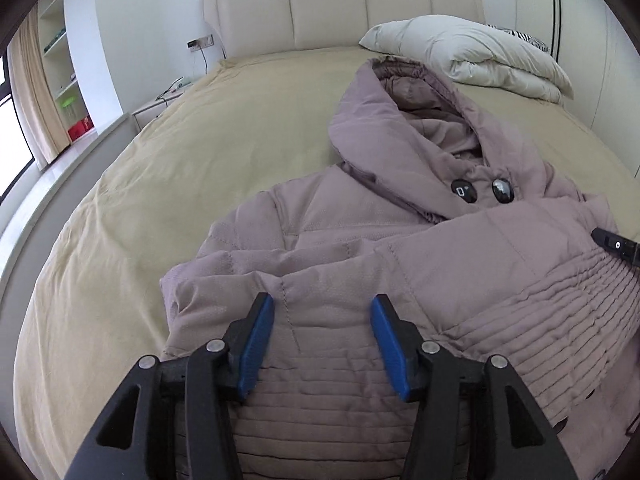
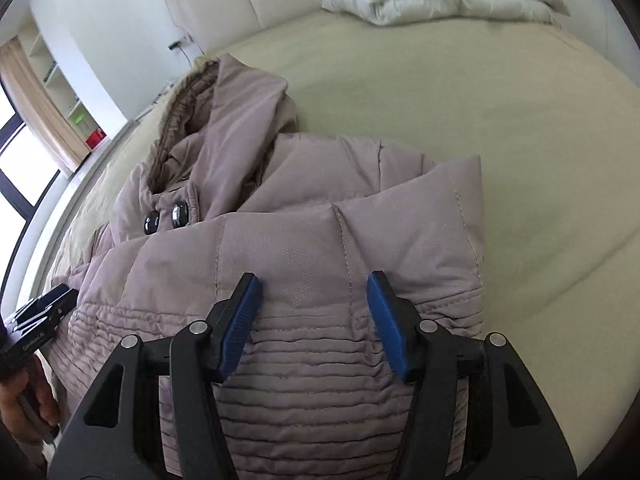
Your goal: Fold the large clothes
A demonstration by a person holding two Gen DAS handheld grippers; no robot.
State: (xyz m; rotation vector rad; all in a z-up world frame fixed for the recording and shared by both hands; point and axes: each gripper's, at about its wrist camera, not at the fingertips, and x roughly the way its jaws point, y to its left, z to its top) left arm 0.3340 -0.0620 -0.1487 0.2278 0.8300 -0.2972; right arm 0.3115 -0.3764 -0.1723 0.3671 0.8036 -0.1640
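Observation:
A mauve hooded puffer jacket [image 1: 400,248] lies on the bed, hood toward the headboard, two dark buttons [image 1: 482,191] at the collar, both sleeves folded in over the body. My left gripper [image 1: 322,306] is open, its blue pads just above the jacket's left folded sleeve. My right gripper [image 2: 314,284] is open above the right folded sleeve of the same jacket [image 2: 304,216]. The right gripper's tip shows at the right edge of the left wrist view [image 1: 618,246]; the left gripper shows at the left edge of the right wrist view [image 2: 44,312].
The bed has a tan sheet [image 1: 208,152] and a cream padded headboard [image 1: 340,12]. A folded white duvet [image 1: 472,56] lies at the head on the right. A bedside table [image 1: 160,104], shelves and a window are to the left.

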